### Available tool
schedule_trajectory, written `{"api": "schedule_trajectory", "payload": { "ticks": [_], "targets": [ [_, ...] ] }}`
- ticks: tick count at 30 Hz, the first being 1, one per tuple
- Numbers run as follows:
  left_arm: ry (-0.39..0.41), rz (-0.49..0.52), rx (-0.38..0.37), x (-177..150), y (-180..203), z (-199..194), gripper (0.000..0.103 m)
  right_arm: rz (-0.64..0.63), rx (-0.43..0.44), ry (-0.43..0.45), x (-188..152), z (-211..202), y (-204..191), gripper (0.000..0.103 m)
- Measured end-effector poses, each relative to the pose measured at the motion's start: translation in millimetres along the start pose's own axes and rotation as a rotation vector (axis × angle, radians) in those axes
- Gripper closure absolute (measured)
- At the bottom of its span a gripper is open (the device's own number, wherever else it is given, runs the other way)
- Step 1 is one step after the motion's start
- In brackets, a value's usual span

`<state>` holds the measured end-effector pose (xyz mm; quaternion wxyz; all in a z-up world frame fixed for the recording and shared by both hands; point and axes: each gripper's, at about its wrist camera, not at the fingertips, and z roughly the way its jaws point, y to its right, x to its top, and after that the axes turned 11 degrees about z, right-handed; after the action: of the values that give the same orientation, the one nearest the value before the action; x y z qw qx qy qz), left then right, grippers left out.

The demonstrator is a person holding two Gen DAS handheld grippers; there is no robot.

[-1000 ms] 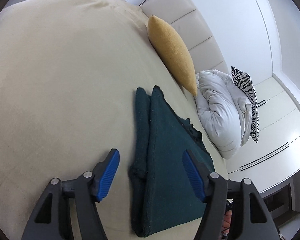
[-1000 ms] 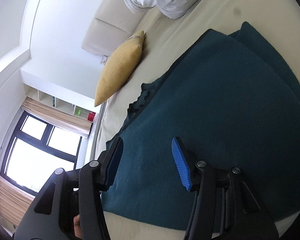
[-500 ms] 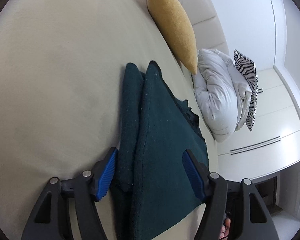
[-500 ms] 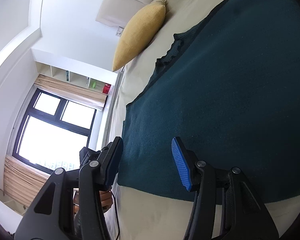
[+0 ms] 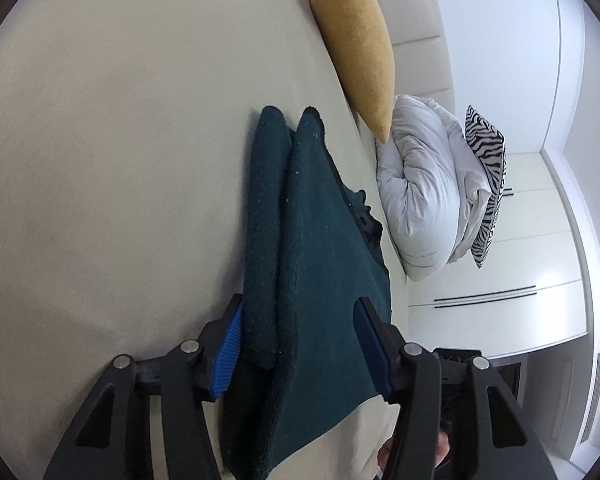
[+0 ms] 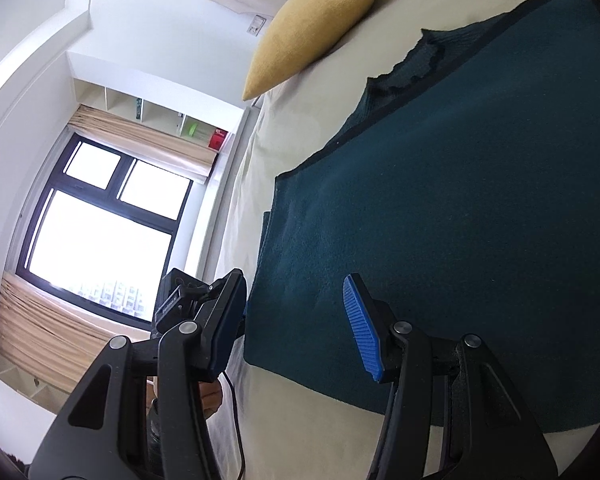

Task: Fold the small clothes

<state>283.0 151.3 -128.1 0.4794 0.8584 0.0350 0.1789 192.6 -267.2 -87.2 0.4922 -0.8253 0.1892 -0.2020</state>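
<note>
A dark teal knitted garment (image 5: 320, 280) lies folded in long layers on the cream bed (image 5: 120, 160). My left gripper (image 5: 300, 344) straddles its near end. The jaws are closing, with both folded layers between the blue pads (image 5: 230, 344), and the left pad is against the outer fold. In the right wrist view the same garment (image 6: 440, 220) spreads flat. My right gripper (image 6: 296, 324) hovers open over its near corner at the bed's edge, with cloth below the gap and nothing pinched. The left gripper's body (image 6: 180, 300) shows behind my right gripper's left finger.
A yellow cushion (image 5: 360, 40) leans on the padded headboard (image 5: 416, 12). A bundled white duvet (image 5: 424, 184) and a zebra-print pillow (image 5: 486, 176) sit beyond the garment. White wardrobe doors (image 5: 520, 280) stand past the bed. A bright window (image 6: 100, 220) lies off the bed's side.
The left gripper advanced until the garment's near end sits between its pads, and its jaws narrowed. The right gripper slid sideways along the garment to its corner by the bed's edge.
</note>
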Motion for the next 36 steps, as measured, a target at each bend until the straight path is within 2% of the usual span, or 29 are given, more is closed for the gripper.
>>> {"api": "schedule_trajectory", "payload": {
  "ticks": [1,5,13,16,20,22,25,30,33,36],
  "targets": [
    [-0.007,0.018,0.008,-1,2,0,0.051,-0.01,-0.009,-0.011,-1,5,-3,0.053],
    [-0.019,0.031,0.053,-3,-2,-1,0.081,-0.03,-0.034,-0.049,-3,27,-10,0.053],
    [0.014,0.076,0.102,-8,-1,-7,0.086,-0.052,-0.072,-0.097,-10,50,-11,0.053],
    [0.027,0.119,0.15,-10,5,-7,0.086,-0.059,-0.071,-0.104,-8,58,-14,0.053],
    [0.027,0.168,0.209,-11,15,-5,0.087,-0.071,-0.138,-0.127,-1,81,-7,0.055],
    [0.024,0.196,0.242,-11,22,-3,0.088,-0.046,-0.115,-0.144,1,94,5,0.058],
    [0.022,0.239,0.286,-10,36,-2,0.089,-0.013,-0.066,-0.132,4,91,12,0.06],
    [0.006,0.341,0.352,-10,82,5,0.089,0.069,0.042,-0.096,21,63,22,0.057],
    [-0.019,0.434,0.371,-16,130,30,0.09,0.131,0.087,-0.077,36,39,37,0.056],
    [-0.047,0.533,0.344,-30,181,74,0.09,0.174,0.116,-0.019,55,2,55,0.056]
  ]
}}
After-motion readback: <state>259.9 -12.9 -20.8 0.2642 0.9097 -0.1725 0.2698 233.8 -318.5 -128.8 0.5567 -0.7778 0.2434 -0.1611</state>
